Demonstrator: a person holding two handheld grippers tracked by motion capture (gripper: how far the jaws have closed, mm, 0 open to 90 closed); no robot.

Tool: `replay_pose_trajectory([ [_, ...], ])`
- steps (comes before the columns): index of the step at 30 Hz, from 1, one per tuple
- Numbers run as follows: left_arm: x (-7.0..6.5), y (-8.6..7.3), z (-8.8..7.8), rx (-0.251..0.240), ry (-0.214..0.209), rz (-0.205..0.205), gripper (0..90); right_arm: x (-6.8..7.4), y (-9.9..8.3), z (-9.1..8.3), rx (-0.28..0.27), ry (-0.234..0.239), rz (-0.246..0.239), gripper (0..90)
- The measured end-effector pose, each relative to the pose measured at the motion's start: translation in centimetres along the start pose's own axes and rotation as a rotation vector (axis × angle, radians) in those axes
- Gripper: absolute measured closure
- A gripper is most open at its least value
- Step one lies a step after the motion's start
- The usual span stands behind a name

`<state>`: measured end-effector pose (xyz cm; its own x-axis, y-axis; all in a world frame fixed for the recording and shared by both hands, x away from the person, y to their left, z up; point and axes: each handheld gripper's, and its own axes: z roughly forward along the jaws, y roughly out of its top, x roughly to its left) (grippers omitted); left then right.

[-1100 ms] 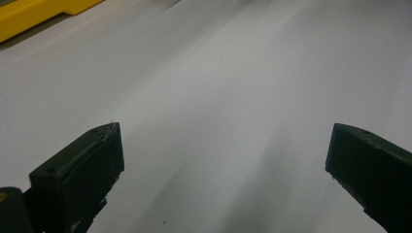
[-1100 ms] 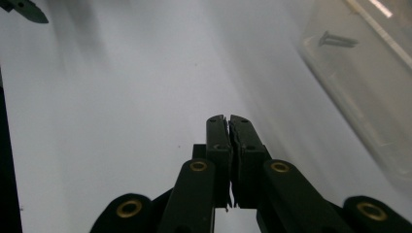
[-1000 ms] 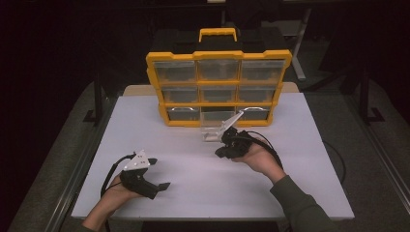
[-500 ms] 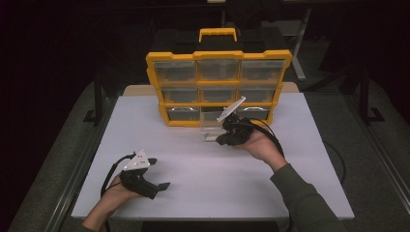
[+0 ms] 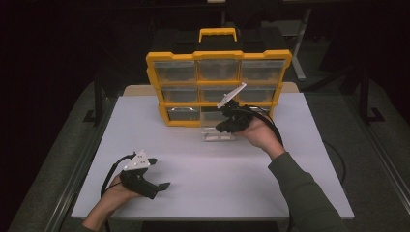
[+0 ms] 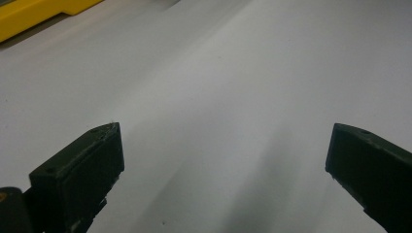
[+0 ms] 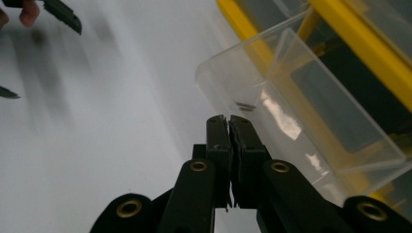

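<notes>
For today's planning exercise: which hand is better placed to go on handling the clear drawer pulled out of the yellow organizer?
The right. Its gripper, jaws shut, sits right at the clear drawer in front of the organizer. The left gripper rests open near the table's front edge, far from it.

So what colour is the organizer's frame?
Yellow; the organizer's frame shows best in the high view.

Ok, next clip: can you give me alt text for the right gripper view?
The right gripper, jaws shut with nothing between them, points at a clear plastic drawer pulled out of a yellow organizer. The white table spreads to the left, with the left gripper at the top corner.
</notes>
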<state>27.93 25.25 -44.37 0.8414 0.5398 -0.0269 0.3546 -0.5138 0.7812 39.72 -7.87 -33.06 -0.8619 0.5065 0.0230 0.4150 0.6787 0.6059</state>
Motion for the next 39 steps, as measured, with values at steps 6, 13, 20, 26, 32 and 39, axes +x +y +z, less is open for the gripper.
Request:
replay_pose_trajectory([
  [6,0.0,0.0,0.0,-0.001,0.0,-0.001,0.2,-1.1,0.8,0.4,0.0,-0.017,0.019,86.0],
  [13,0.0,0.0,0.0,-0.001,-0.001,-0.001,0.2,-2.3,1.2,1.5,0.01,-0.021,0.042,85.9],
  [20,0.0,0.0,0.0,0.0,-0.002,0.0,0.2,-3.2,1.2,3.2,0.034,-0.031,0.065,85.8],
  [26,0.0,0.0,0.0,0.0,-0.004,0.0,0.3,-3.4,1.1,4.4,0.08,-0.051,0.066,85.1],
  [32,0.0,0.0,0.0,0.0,-0.004,-0.001,0.2,-3.6,1.0,4.2,0.071,-0.052,0.084,75.8],
  [39,0.0,0.0,0.1,0.004,-0.005,0.001,0.2,-3.5,0.8,2.3,0.024,-0.049,0.097,66.6],
])
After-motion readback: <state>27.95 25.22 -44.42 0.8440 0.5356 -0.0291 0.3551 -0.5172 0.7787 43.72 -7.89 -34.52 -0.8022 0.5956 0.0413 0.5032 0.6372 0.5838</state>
